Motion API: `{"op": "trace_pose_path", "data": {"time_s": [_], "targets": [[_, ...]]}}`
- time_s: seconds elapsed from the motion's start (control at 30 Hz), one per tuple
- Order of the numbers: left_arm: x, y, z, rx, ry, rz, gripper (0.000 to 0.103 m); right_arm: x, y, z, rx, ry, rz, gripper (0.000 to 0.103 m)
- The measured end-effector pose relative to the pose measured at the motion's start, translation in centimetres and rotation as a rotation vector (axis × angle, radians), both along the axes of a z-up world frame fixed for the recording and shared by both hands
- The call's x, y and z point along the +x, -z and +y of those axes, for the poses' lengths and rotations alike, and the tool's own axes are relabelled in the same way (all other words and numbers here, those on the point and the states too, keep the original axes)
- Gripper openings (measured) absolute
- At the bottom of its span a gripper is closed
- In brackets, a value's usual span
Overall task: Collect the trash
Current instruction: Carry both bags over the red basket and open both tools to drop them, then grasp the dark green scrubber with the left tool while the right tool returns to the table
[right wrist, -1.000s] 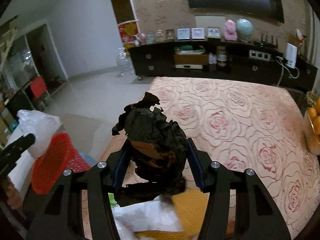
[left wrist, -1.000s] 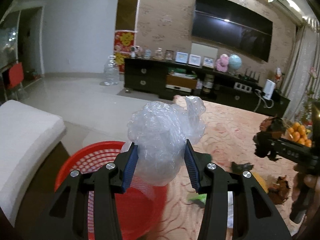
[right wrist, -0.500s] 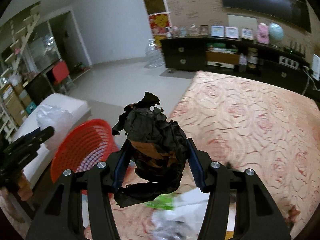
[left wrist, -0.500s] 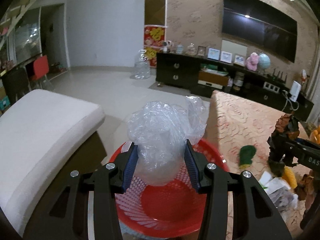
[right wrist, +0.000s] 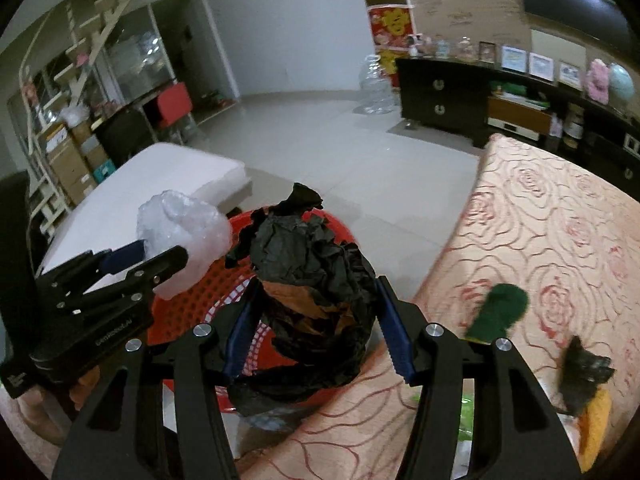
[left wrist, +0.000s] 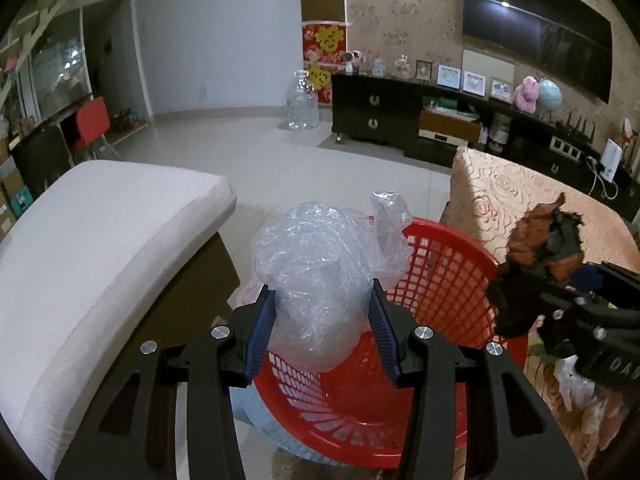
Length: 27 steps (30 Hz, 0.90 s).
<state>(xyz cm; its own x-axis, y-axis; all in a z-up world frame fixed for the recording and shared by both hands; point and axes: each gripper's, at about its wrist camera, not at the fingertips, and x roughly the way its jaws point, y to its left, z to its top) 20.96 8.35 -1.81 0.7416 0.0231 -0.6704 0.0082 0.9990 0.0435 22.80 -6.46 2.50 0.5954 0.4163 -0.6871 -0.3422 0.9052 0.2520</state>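
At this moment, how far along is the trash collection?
Done: nothing visible in the red basket yet. In hand: the left gripper holds a clear plastic wad above it; the right gripper holds crumpled black paper near its rim. Left: drop both, then green scrap on the tablecloth.

Basket (left wrist: pixel 448 280) sits between cushion (left wrist: pixel 100 248) — left — and table (left wrist: pixel 520 192) — right.

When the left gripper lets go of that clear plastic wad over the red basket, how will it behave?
The clear plastic wad looks thin and crinkled, so probably very light: it may drift, not drop. It bulges past the left gripper pads, so likely springs open. Loose film could cling to a pad above the red basket.
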Motion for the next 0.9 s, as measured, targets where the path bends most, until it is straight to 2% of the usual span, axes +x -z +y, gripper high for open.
{"op": "trace_pose_path", "data": {"time_s": [0.07, 0.27, 0.37, 0.63, 0.9], "targets": [[0.1, 0.2, 0.2, 0.001, 0.003, 0.007, 0.046, 0.2, 0.2, 0.4, 0.0, -0.01, 0.004, 0.061], [0.0, 0.3, 0.2, 0.002, 0.022, 0.015, 0.06, 0.2, -0.1, 0.2, 0.017, -0.002, -0.011, 0.076], [-0.1, 0.1, 0.4, -0.009, 0.014, 0.009, 0.067, 0.4, -0.1, -0.4, 0.044, -0.001, -0.002, 0.077], [-0.2, -0.6, 0.9, -0.038, -0.013, -0.015, 0.071, -0.2, -0.9, -1.7, 0.031, 0.038, -0.026, 0.077], [-1.0, -2.0, -0.6, -0.065, 0.014, -0.073, 0.078, -1.2, -2.0, -7.3, 0.02, 0.17, -0.055, 0.079]]}}
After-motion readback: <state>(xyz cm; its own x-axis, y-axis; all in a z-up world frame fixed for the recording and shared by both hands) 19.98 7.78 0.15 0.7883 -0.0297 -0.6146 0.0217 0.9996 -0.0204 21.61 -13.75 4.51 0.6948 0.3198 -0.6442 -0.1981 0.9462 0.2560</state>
